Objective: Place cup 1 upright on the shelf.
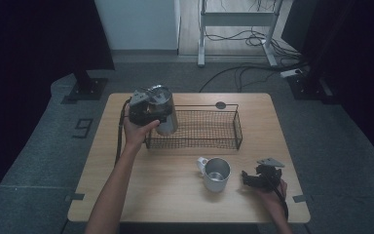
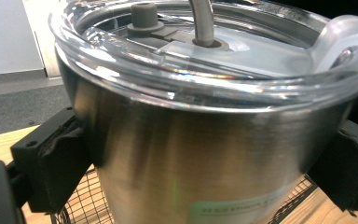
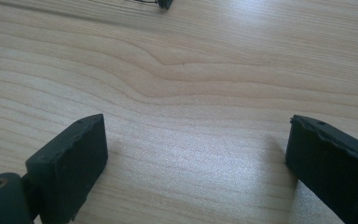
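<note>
I am holding the steel tumbler [image 2: 205, 154] clamped in my left gripper [image 1: 148, 111] above the wire basket's [image 1: 237, 127] left end; lowering it straight should avoid the rim. My right gripper [image 1: 259, 178] is resting with fingers spread on the desk [image 1: 175, 195].

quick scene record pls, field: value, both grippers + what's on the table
surface: light wooden table
left gripper: shut on the steel tumbler with a clear plastic lid, held above the left end of the basket
tumbler lid: on, with a grey stopper and a straw-like tube through it
right gripper: open, nothing between its jaws, low over bare wood at the table's front right
basket: black wire-mesh basket, rectangular, looks empty
mug: steel mug with a white handle, upright, open top, in front of the basket, left of the right gripper
</note>
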